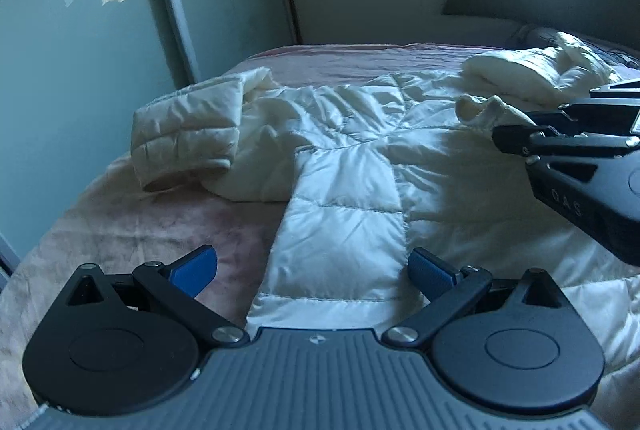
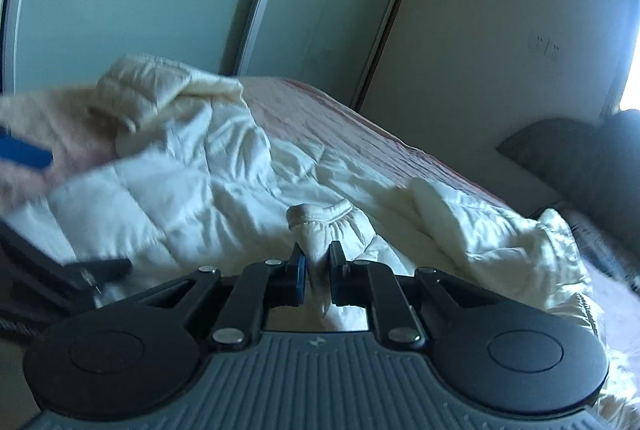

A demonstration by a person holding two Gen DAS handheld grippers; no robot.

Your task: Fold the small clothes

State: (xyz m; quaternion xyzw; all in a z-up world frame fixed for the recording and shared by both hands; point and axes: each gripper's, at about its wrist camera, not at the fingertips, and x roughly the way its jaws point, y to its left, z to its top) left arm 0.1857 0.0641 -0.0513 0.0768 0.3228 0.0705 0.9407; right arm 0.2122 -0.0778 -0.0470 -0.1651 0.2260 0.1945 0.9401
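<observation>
My right gripper [image 2: 317, 272] pinches the jacket's [image 1: 352, 166] cuff [image 2: 320, 226] between its fingers. My left gripper [image 1: 313, 266] is spread, a sleeve [image 1: 340, 242] lying between its fingers on the bed [image 1: 160, 214].

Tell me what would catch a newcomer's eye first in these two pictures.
A white quilted jacket sprawls across the pink bedspread, filling the middle of both views. The right gripper is shut on the jacket's gathered cuff, while the left gripper hangs open just above a flat quilted strip nearest the camera.
</observation>
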